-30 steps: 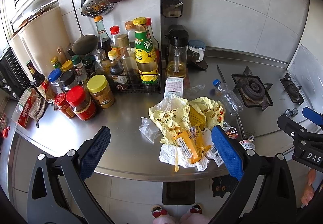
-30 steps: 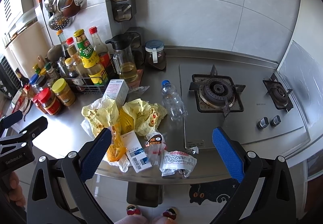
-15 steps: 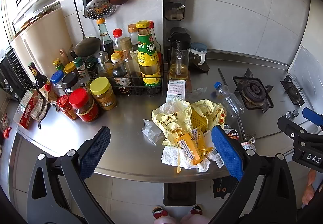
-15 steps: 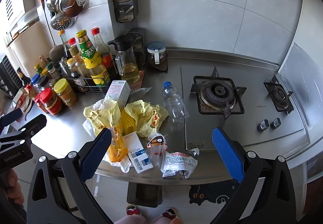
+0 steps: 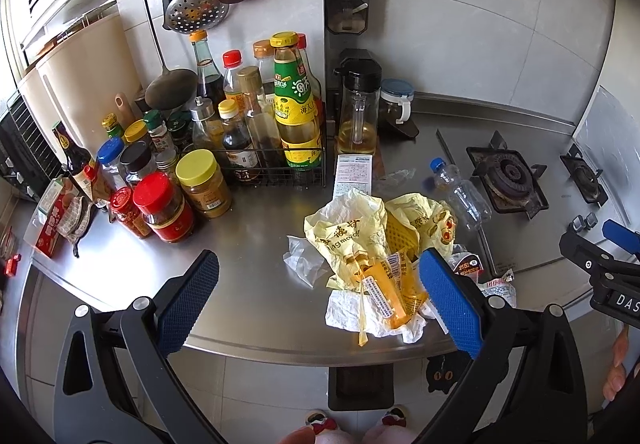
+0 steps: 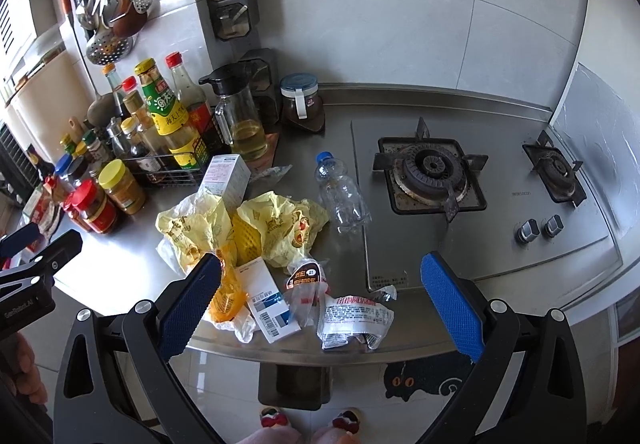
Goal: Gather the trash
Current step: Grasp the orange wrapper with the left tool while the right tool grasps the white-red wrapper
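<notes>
Status: collection not yet started, in my judgement. I hold both claws above the front edge of the steel counter point(image 6: 500, 256). The left gripper point(image 5: 316, 304) is spread wide and holds nothing. The right gripper point(image 6: 320, 302) is likewise spread wide and empty.

Location of the trash: all of it lies loose on the counter, left of the gas burner point(image 6: 430, 172).
- Two crumpled yellow bags point(image 6: 280, 228) at the centre of the pile.
- An orange wrapper point(image 5: 390, 292) on white paper point(image 5: 348, 316) at the front edge.
- A small white and blue box point(image 6: 268, 302) just beside the wrapper.
- A printed foil packet point(image 6: 354, 318) near the edge.
- A clear bottle point(image 6: 342, 196) lying on its side behind the pile.
- A tall white carton point(image 6: 226, 176) standing at the rear of the bags.

No bin or collecting bag is identifiable in either view. Every item remains to be picked up. The sauce bottles point(image 5: 296, 108) and jars point(image 5: 164, 204) to the left look like stock, not trash.
</notes>
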